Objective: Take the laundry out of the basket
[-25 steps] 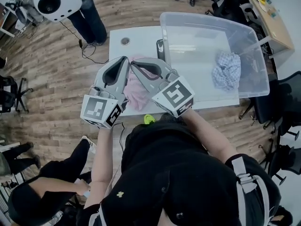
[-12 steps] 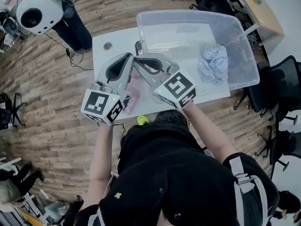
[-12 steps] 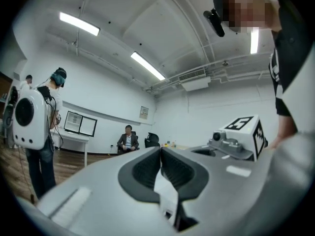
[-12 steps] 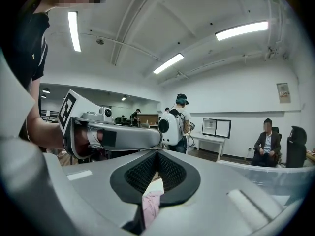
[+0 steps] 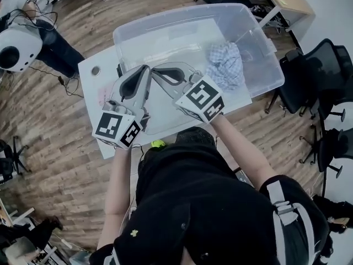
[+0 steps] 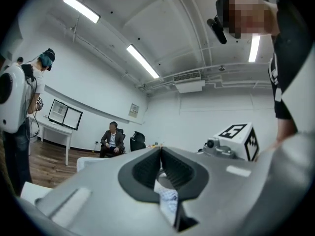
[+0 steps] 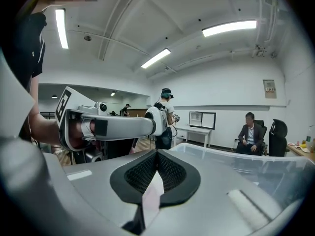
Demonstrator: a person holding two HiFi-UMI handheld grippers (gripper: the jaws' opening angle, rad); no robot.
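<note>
Two grippers, left gripper (image 5: 146, 69) and right gripper (image 5: 155, 72), both clamped shut, tips meeting, hiding the white tabletop (image 5: 91, 81) beneath. One clear plastic bin (image 5: 182, 16), one crumpled blue-checked cloth (image 5: 226, 65) at its right.

Blue-and-white checked laundry (image 5: 225, 65), clear basket (image 5: 165, 37), white table (image 5: 88, 93)

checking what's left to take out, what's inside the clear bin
One bunched checked cloth lies at the bin's right end. The rest of its floor looks bare, though the left gripper and right gripper, held above, cover the near left part.
</note>
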